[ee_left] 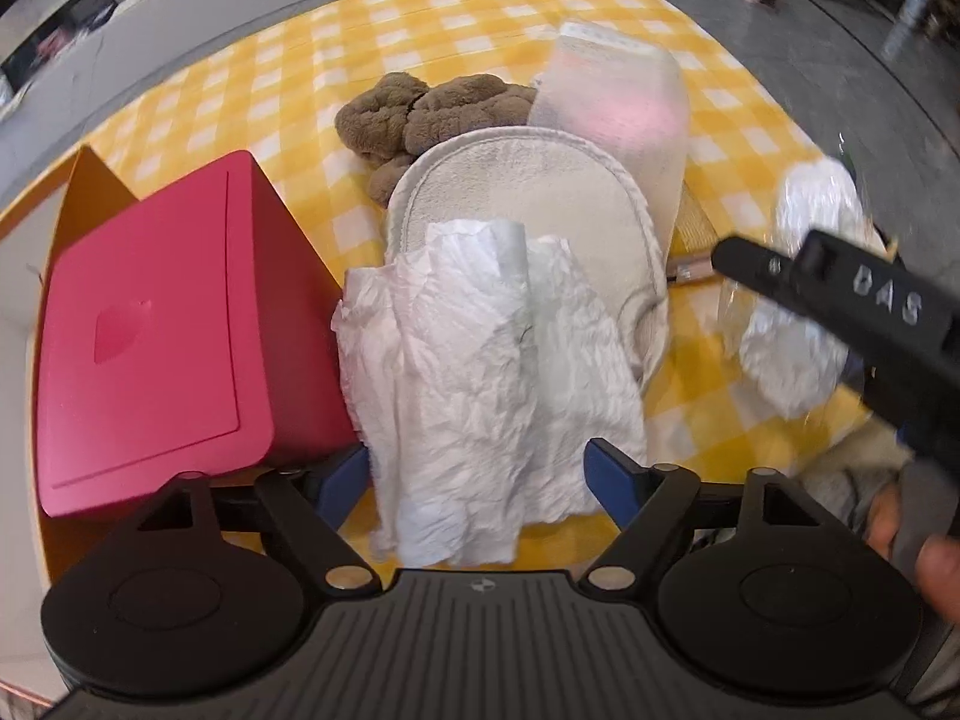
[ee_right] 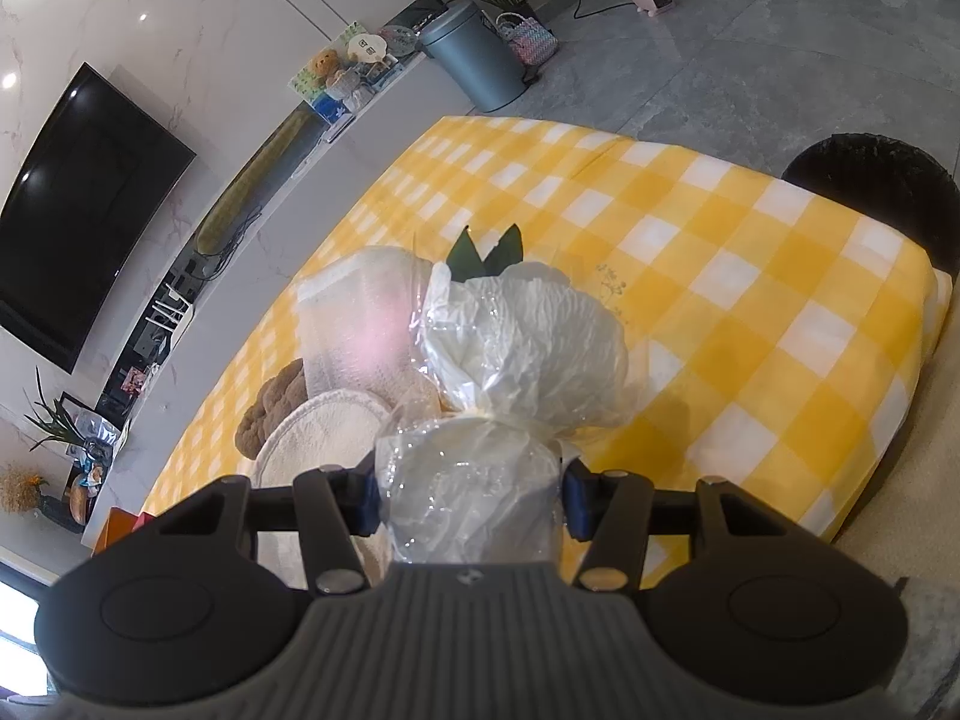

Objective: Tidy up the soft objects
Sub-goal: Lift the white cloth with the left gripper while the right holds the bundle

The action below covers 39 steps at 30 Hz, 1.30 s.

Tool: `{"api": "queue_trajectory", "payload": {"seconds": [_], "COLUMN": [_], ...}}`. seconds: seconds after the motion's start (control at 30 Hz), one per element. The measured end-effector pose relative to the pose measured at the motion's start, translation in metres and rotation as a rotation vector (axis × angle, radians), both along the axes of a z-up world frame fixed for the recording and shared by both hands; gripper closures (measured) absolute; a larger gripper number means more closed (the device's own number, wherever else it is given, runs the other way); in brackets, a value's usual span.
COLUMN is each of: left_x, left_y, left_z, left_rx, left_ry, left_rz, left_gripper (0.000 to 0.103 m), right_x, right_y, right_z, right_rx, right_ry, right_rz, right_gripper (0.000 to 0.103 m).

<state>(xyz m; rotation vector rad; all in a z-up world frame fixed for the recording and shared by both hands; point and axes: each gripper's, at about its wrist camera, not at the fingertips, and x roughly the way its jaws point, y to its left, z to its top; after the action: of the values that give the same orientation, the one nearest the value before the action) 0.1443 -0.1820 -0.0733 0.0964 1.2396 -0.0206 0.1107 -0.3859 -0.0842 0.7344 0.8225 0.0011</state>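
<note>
The crumpled white tissue [ee_left: 480, 360] is the landmark here. It drapes over the near part of the cream round pad [ee_left: 528, 192], so that part of the pad stays unseen. Beyond the pad, the brown fuzzy thing [ee_left: 420, 114] is half covered and its shape cannot be told. Left of the tissue, the pink box [ee_left: 162, 324] hides most of the orange container [ee_left: 90, 192] behind it. Right of the tissue, a person's hand [ee_left: 924, 540] is cut by the picture's edge and blurred. From the right wrist view, the clear-wrapped white bundle [ee_right: 474, 492] covers the counter's checked cloth [ee_right: 750, 276] beneath it, and the green leaves [ee_right: 486, 252] behind it show only 2 tips.
</note>
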Motion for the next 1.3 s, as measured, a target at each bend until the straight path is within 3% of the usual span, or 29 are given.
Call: {"api": "queue_trajectory", "payload": {"seconds": [0.07, 0.2, 0.27, 0.3, 0.37, 0.47, 0.83, 1.13, 1.3], "left_x": [0.002, 0.004, 0.007, 0.009, 0.010, -0.001, -0.059, -0.091, -0.105], "left_y": [-0.006, -0.019, -0.019, -0.018, -0.013, -0.009, 0.027, 0.074, 0.105], "left_z": [-0.001, -0.008, -0.015, -0.021, -0.029, -0.024, 0.062, 0.126, 0.134], "left_rx": [0.018, 0.090, 0.039, 0.017, -0.002, 0.014, -0.169, -0.227, -0.231], "left_ry": [0.010, 0.005, 0.028, 0.063, 0.086, 0.022, -0.195, -0.393, -0.459], "left_rz": [0.016, 0.053, 0.061, 0.065, 0.079, 0.030, -0.147, -0.107, -0.047], "left_gripper": [0.005, 0.007, 0.035, 0.040, 0.067, 0.080, 0.084, 0.084, 0.084], "right_x": [0.000, 0.001, 0.001, 0.001, 0.000, -0.001, -0.002, -0.003, -0.003], "right_y": [0.001, 0.001, 0.002, 0.001, 0.000, -0.002, -0.001, 0.001, 0.004], "right_z": [0.000, 0.000, 0.000, 0.000, -0.001, -0.001, 0.001, 0.002, 0.005], "right_rx": [-0.003, -0.002, 0.000, 0.002, 0.009, 0.026, 0.019, 0.001, -0.024], "right_ry": [0.000, 0.003, 0.007, 0.006, 0.004, 0.004, 0.003, -0.004, -0.021], "right_rz": [0.001, 0.003, 0.006, 0.007, 0.006, 0.006, 0.009, 0.014, 0.033], "right_gripper": [0.048, 0.048, 0.048, 0.048, 0.048, 0.048, 0.048, 0.049, 0.050]}}
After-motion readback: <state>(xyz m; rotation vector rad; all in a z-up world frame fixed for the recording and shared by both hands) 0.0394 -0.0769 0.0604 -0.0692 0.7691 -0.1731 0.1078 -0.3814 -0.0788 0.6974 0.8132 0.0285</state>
